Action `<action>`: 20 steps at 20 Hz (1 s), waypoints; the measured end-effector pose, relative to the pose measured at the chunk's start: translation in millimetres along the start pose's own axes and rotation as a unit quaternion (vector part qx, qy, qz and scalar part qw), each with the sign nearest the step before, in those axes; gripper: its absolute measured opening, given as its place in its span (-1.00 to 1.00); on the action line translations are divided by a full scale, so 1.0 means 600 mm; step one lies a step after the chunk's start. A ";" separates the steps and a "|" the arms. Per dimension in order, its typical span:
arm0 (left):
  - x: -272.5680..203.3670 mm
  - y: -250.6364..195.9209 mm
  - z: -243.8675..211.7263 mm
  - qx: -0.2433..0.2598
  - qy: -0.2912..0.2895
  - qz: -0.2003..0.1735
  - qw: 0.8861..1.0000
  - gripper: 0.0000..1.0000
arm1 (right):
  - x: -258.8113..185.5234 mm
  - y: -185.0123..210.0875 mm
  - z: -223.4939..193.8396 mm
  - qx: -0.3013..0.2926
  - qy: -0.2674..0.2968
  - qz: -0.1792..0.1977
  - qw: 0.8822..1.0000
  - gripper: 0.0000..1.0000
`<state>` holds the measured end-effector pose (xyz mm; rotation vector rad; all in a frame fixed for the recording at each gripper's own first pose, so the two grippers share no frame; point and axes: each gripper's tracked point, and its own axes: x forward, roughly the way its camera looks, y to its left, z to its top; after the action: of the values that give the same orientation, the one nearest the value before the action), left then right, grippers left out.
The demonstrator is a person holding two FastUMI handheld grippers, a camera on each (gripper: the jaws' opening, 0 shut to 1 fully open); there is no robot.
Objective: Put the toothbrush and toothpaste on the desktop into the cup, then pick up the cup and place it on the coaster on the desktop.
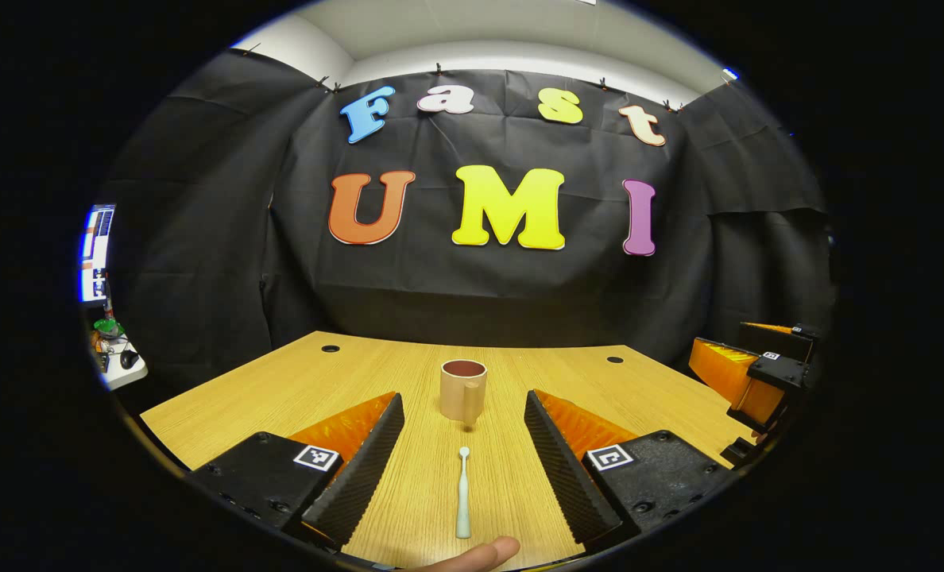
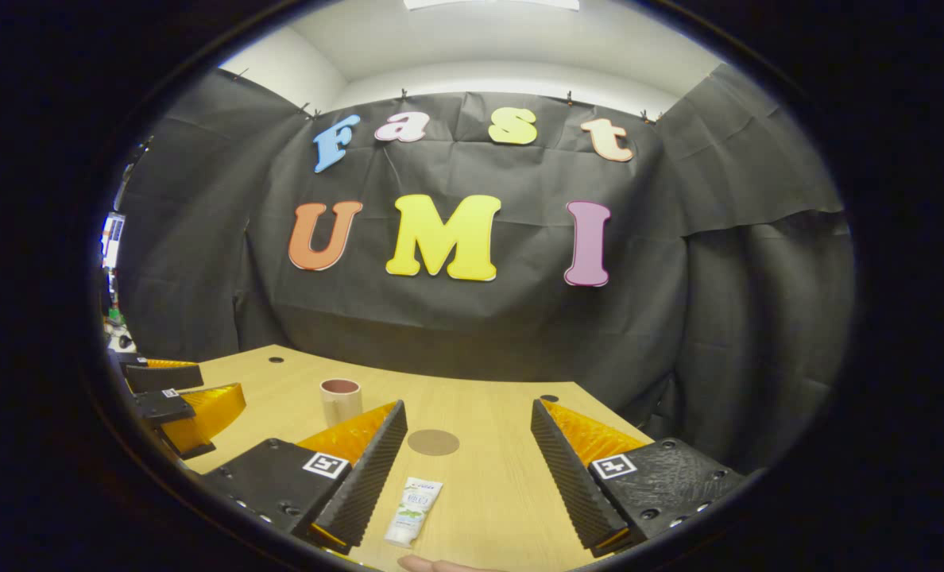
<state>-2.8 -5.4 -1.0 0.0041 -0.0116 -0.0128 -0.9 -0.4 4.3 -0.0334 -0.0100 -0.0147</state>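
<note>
A pale toothbrush point(image 1: 462, 494) lies on the wooden desktop point(image 1: 297, 389), head pointing away, between the open fingers of my left gripper point(image 1: 464, 429). Beyond it stands a tan cup point(image 1: 463, 389), upright, handle toward me. In the right gripper view a white toothpaste tube point(image 2: 414, 511) lies between the open fingers of my right gripper point(image 2: 466, 433), closer to the left finger. A round brown coaster point(image 2: 433, 442) lies flat just past the tube. The cup point(image 2: 340, 401) stands left of the coaster. Each gripper holds nothing.
The right gripper point(image 1: 754, 373) appears at the right edge of the left gripper view; the left gripper point(image 2: 174, 397) appears at the left of the right gripper view. A fingertip point(image 1: 480, 554) pokes in at the bottom edge. Two cable holes point(image 1: 330, 349) mark the desk's far side.
</note>
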 end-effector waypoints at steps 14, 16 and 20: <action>0.032 -0.004 -0.145 -0.042 0.126 -0.012 0.991 0.95 | 0.015 -0.025 -0.110 0.004 0.047 0.022 0.999 0.90; 0.054 -0.004 -0.190 -0.059 0.167 -0.008 0.984 0.96 | 0.015 -0.029 -0.129 0.000 0.053 0.029 0.998 0.96; 0.082 -0.003 -0.238 -0.036 0.195 -0.002 0.980 0.94 | 0.029 -0.027 -0.185 0.001 0.082 0.034 0.996 0.96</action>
<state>48.2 -7.2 -143.4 -0.0653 0.3809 -0.0163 17.6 -20.3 -105.7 -0.0298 0.1560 0.0515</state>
